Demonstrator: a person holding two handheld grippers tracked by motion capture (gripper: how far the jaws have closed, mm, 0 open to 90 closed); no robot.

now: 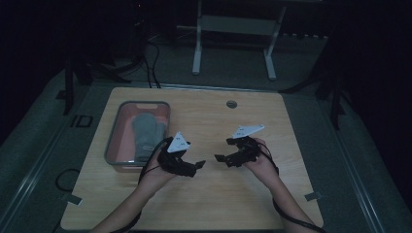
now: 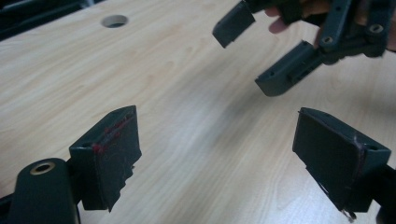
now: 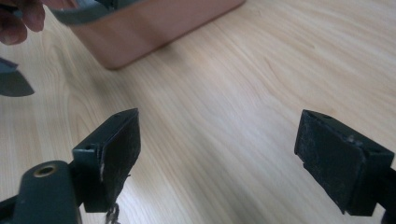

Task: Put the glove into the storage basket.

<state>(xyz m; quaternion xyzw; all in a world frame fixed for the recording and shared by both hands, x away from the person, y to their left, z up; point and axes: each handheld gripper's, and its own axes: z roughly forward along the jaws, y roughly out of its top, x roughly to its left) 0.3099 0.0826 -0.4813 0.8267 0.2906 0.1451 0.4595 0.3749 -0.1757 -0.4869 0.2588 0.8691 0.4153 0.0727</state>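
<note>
Over the middle of the wooden table (image 1: 214, 204) the two hand-held grippers face each other, tips a short way apart. My left gripper (image 1: 197, 167) comes in from the left; its jaws stand wide apart over bare wood (image 2: 215, 158), nothing between them. My right gripper (image 1: 223, 159) points back at it, also open and empty (image 3: 217, 158). In the left gripper view, the right gripper (image 2: 264, 53) hangs at the upper right with its jaws spread. A grey mitten (image 1: 147, 133) lies in a pink tray (image 1: 116, 127) at the table's left.
The tray's pink wall (image 3: 154, 28) lies just beyond the right gripper's jaws. A round cable hole (image 1: 231, 104) (image 2: 114, 20) sits near the table's far edge. A white frame's legs (image 1: 197, 58) stand on the floor behind. Cables trail from both grippers.
</note>
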